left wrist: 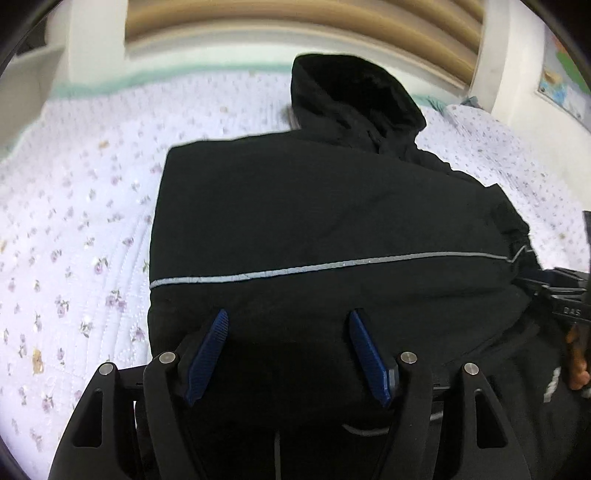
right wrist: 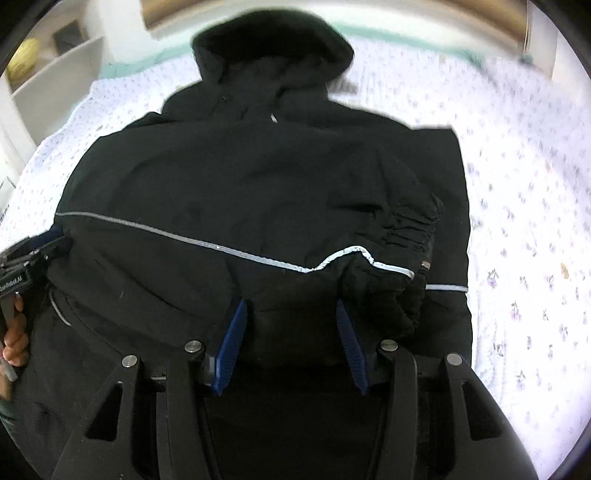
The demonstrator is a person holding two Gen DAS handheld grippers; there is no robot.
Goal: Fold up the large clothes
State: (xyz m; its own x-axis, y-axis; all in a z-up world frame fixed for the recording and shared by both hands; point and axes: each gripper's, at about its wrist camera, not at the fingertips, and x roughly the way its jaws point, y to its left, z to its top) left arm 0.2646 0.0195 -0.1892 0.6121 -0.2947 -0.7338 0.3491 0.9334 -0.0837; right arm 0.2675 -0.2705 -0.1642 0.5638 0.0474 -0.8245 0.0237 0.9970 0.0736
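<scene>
Left wrist view: I look down along my left gripper [left wrist: 288, 354], whose two blue pads [left wrist: 207, 354] stand well apart. Between them lies the near hem of a black jacket [left wrist: 314, 221]; the pads sit over the cloth and are not pressing on it. The jacket is my landmark. It lies spread on a bed with a white quilt [left wrist: 74, 221] printed with small purple flowers, which shows to the jacket's left and beyond its far right shoulder. A thin grey reflective stripe [left wrist: 295, 271] runs across the jacket from side to side, just beyond my pads. The jacket's hood [left wrist: 351, 96] lies at its far end, toward a pale headboard [left wrist: 295, 33]. At the jacket's right edge, part of my other gripper [left wrist: 557, 295] shows, with a bit of the hand [left wrist: 576, 362] that holds it.

Right wrist view: my right gripper [right wrist: 291, 339] also points down at the jacket [right wrist: 240, 177], with blue pads [right wrist: 232, 347] parted and a bulge of black cloth between them; I cannot tell whether they pinch it. A folded sleeve with a gathered cuff [right wrist: 413, 229] lies on the jacket's right side, just beyond my right pad, and a white stripe [right wrist: 362, 254] bends across it. The hood [right wrist: 269, 40] is at the jacket's far end. The quilt [right wrist: 524, 184] shows to the jacket's right. At the jacket's left edge are my left gripper [right wrist: 29, 258] and its hand [right wrist: 14, 339].
</scene>
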